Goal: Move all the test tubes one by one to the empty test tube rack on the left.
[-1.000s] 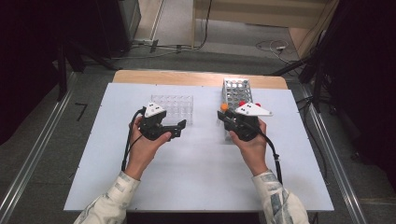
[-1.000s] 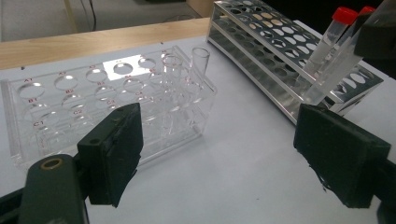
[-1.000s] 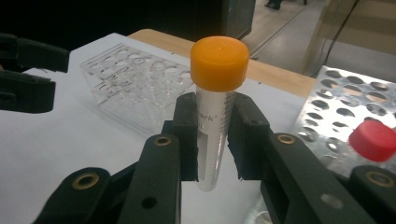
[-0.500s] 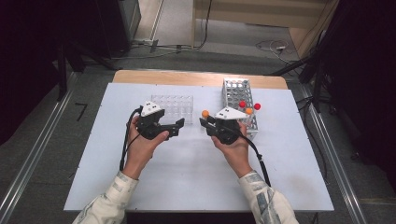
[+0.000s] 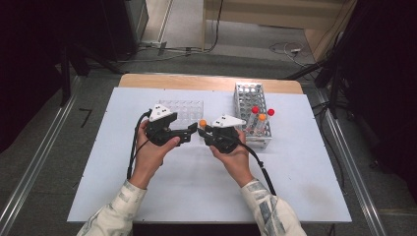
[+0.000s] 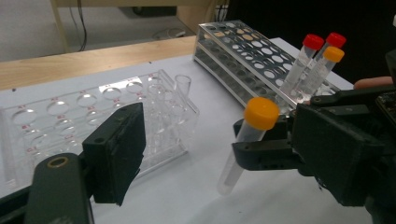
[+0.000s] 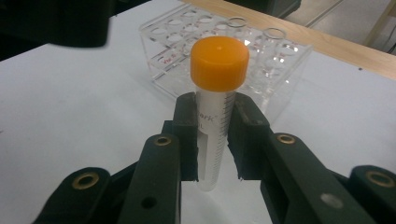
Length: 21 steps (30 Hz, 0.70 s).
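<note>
The right gripper [image 7: 212, 140] clamps an orange-capped tube [image 7: 215, 112] mid-table beside the clear rack [image 6: 93, 121] – the left gripper [image 5: 189, 132], jaws wide, should close squarely below the cap – judged a handover.

White table top [image 5: 187, 191], flat and matte, with a bare wooden strip [image 5: 196, 81] along the far edge. Just beyond the left gripper [image 5: 191, 132], standing on the white surface: a clear plastic rack [image 5: 189, 109] with rows of round wells. Beyond the right gripper [image 5: 202, 132] and off to its right: a metal tube rack [image 5: 248, 98], long side running away toward the wooden strip. Racks apart, white surface showing between them. Nearer than both grippers, plain white top.
</note>
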Motion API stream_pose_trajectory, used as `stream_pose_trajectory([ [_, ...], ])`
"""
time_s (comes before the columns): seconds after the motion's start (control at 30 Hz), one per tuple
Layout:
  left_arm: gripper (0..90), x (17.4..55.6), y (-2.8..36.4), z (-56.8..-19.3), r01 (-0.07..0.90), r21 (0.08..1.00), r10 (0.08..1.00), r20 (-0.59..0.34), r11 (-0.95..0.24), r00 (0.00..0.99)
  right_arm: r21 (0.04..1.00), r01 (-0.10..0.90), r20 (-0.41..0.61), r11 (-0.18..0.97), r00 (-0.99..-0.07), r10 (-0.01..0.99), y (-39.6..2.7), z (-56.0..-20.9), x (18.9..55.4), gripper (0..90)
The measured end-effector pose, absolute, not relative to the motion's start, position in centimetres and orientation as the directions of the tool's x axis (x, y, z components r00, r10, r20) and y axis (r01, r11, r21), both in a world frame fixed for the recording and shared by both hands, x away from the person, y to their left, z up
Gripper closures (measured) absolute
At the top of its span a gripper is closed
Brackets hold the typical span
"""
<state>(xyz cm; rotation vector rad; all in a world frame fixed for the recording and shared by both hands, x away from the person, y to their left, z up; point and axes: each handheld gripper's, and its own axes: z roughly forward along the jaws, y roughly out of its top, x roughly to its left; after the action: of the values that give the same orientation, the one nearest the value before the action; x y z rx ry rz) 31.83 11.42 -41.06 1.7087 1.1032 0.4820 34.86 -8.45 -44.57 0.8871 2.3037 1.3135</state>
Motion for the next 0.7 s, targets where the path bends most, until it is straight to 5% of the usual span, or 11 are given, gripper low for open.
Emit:
stream_pose_trajectory([
  [0.2, 26.8, 32.3, 10.6, -41.2, 0.457, 0.885, 0.839, -0.179, -0.091, 0.514, 0.857, 0.344, 0.012, 0.384, -0.757, 0.653, -7.5, -44.6, 34.5, 71.3],
  [0.7, 64.0, 32.6, 9.3, -41.8, 0.464, 0.873, 0.827, -0.143, -0.153, 0.543, 0.862, 0.337, 0.013, 0.379, -0.761, 0.648, -7.4, -44.6, 34.4, 71.2],
])
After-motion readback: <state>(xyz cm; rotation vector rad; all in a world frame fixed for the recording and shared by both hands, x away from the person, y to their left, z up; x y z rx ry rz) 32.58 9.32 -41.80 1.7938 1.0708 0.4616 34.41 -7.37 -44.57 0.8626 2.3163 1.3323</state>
